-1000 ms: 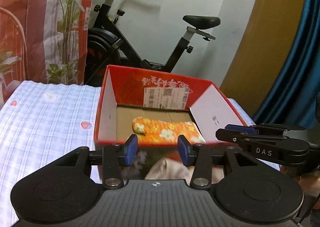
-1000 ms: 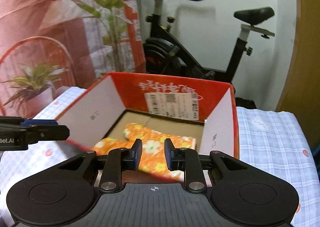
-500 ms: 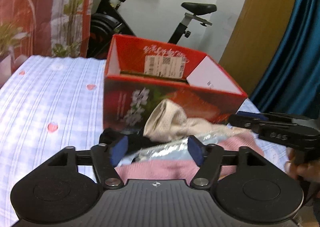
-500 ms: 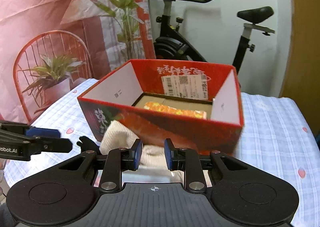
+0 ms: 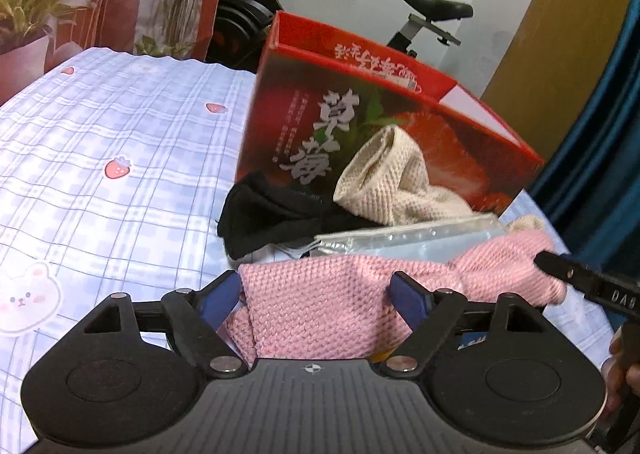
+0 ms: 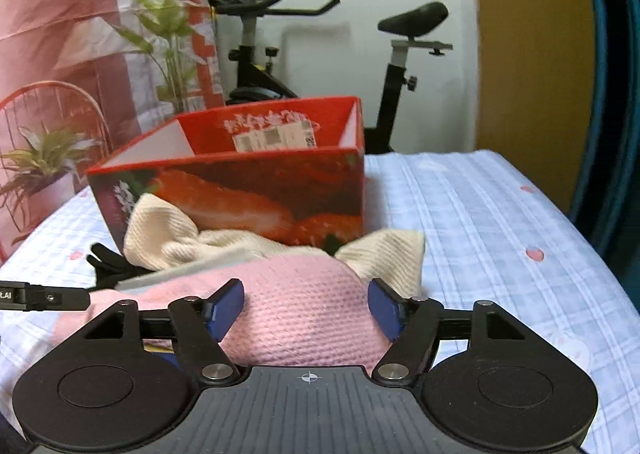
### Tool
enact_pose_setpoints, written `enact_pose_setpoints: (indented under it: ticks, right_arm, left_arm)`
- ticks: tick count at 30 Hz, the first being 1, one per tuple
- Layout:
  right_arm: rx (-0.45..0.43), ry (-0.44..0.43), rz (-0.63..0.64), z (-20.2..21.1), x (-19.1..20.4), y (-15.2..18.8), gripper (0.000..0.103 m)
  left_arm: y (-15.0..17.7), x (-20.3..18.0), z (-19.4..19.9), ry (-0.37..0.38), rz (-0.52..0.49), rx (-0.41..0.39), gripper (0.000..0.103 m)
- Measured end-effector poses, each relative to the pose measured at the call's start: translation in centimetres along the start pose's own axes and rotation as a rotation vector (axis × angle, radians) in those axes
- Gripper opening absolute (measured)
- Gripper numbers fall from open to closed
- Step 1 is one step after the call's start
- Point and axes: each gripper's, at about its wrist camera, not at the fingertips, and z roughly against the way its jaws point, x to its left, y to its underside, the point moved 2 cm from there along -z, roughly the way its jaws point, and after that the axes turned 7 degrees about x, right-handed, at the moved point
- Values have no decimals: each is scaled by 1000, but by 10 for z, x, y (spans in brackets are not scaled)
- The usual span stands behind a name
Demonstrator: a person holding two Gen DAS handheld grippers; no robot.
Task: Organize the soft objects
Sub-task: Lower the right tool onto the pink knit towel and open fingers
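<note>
A pink knitted cloth (image 5: 320,306) lies on top of a pile in front of the red strawberry box (image 5: 360,122). My left gripper (image 5: 316,296) is open, its blue pads on either side of the cloth's left part. My right gripper (image 6: 306,308) is open around the cloth's right part (image 6: 304,302). Behind the pink cloth lie a cream knitted cloth (image 5: 384,182), a black cloth (image 5: 272,214) and a clear plastic packet (image 5: 404,238). The box (image 6: 248,190) stands open-topped; its inside is hidden from here.
The pile and box sit on a bed with a blue checked sheet (image 5: 100,142) with strawberry prints. An exercise bike (image 6: 320,54), potted plants (image 6: 40,158) and a red wire chair stand beyond the bed. A blue curtain (image 5: 600,134) hangs at right.
Both grippers dropped from above the box down to the pile in front of it. Both opened wider and now straddle the pink cloth.
</note>
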Motion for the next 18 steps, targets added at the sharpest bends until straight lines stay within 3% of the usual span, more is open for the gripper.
enact_pose_setpoints:
  ticks: [18]
  right_arm:
    - [19, -62, -84, -22, 3, 10, 65]
  left_arm:
    - [9, 2, -21, -38, 33, 14, 91]
